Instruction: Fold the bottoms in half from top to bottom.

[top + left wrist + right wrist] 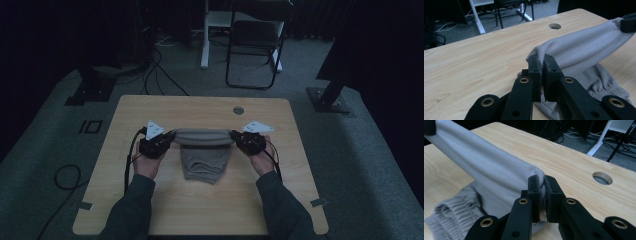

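Observation:
A grey knit garment (202, 150) with ribbed cuffs is stretched between both grippers above the wooden table (150, 107). Its upper fold runs taut from side to side, and the rest hangs down onto the tabletop. My left gripper (170, 138) is shut on the garment's left end; in the left gripper view the garment (584, 47) is pinched between the jaws of the left gripper (542, 60). My right gripper (233, 137) is shut on the right end, where the garment (486, 170) bunches between the right gripper's (542, 181) pads. The ribbed cuff (451, 211) lies lower, on the table.
A round cable hole (238, 110) sits near the table's far edge. Beyond the table stand a black folding chair (252, 45) and a white desk leg (205, 35). Cables (155, 70) trail across the grey carpet, and a dark stand base (330, 100) is at the right.

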